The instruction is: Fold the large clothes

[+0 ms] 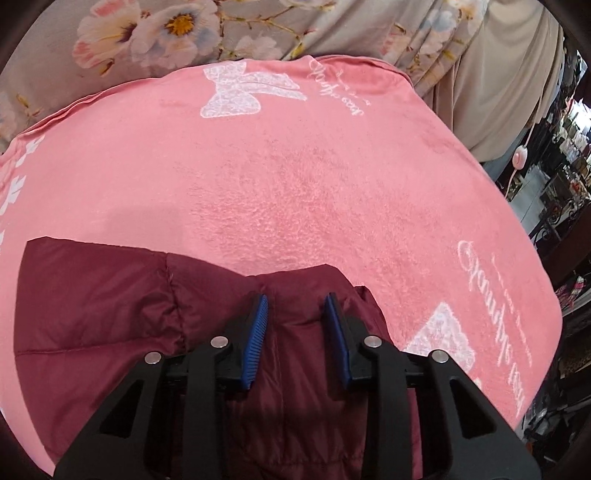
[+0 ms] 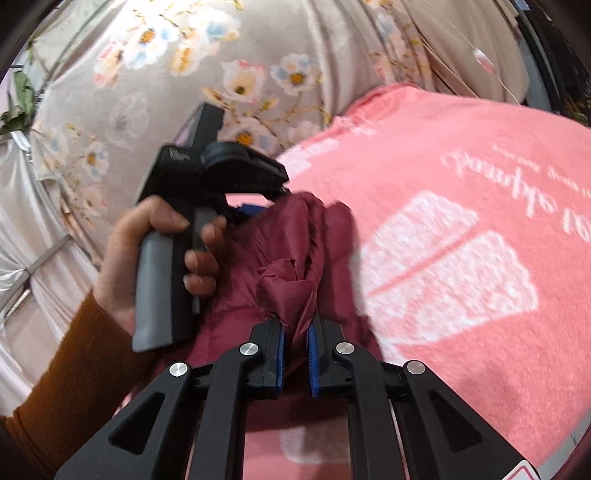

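Observation:
A maroon padded jacket [image 1: 110, 314] lies on a pink blanket [image 1: 295, 177]. My left gripper [image 1: 295, 306] is open, its blue pads on either side of a fold of the jacket, resting on it. In the right wrist view my right gripper [image 2: 295, 328] is shut on a bunched-up piece of the maroon jacket [image 2: 288, 258], lifted off the pink blanket [image 2: 461, 221]. The left gripper's body [image 2: 207, 177], held by a hand, is just left of that bunch; its tips are hidden behind the cloth.
A floral beige sheet [image 1: 177, 33] lies beyond the blanket, also in the right wrist view [image 2: 184, 74]. The blanket's right edge drops off toward a dark cluttered area [image 1: 561, 184]. A pink switch on a cord [image 1: 519, 157] hangs there.

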